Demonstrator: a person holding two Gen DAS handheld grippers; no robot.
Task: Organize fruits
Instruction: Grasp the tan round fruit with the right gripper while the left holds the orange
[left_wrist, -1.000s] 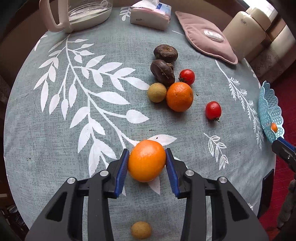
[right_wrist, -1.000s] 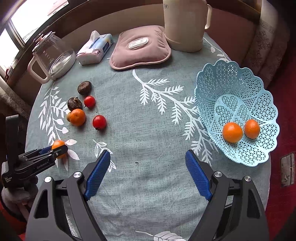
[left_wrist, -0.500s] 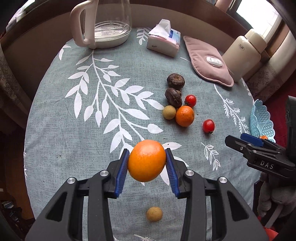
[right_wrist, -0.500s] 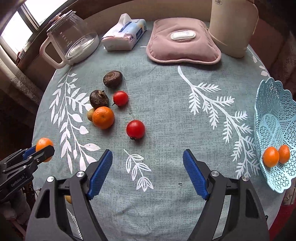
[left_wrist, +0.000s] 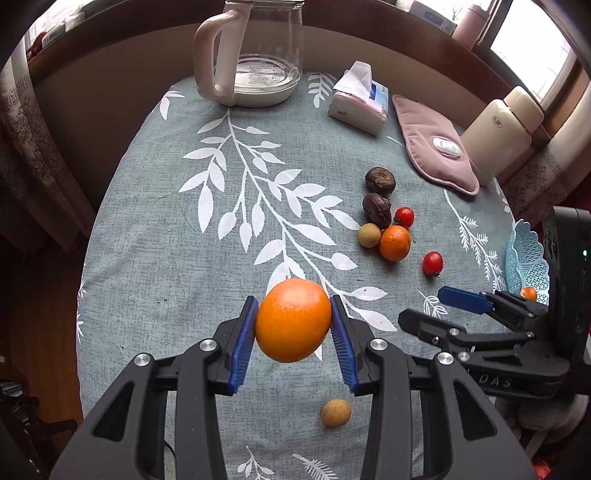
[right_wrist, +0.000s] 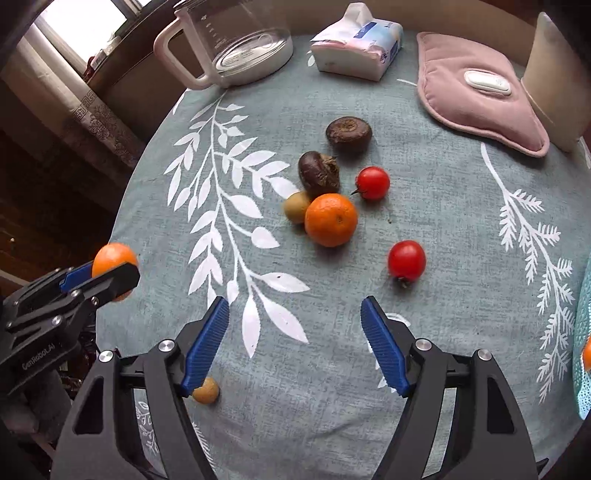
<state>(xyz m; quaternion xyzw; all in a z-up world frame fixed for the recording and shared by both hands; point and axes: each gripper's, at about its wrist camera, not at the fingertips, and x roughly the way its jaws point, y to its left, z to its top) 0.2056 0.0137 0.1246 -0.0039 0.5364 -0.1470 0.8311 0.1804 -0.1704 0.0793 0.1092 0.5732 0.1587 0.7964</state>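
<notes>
- Left gripper (left_wrist: 293, 330): black frame, ribbed blue pads clamped on a round, dimpled orange (left_wrist: 293, 319), held above the cloth at lower centre of the left view.
- Right gripper (right_wrist: 293, 345): jaws have just been closing, stand partly apart with nothing between them, low centre of the right view; its side reads "DAS".
- Cloth (right_wrist: 443, 221): grey-green woven fabric, white leaf print.
- Mid-frame cluster: second orange (right_wrist: 331, 219) touching a tan round fruit (right_wrist: 295, 206) and a dark wrinkled fruit (right_wrist: 318, 173); two glossy red tomatoes (right_wrist: 406, 260) nearby.
- Basket (left_wrist: 526, 264): pale blue plastic lattice, right edge.
- Upper frame: glass jug (left_wrist: 264, 55), tissue pack (left_wrist: 360, 98), pink padded pouch (left_wrist: 434, 144).
</notes>
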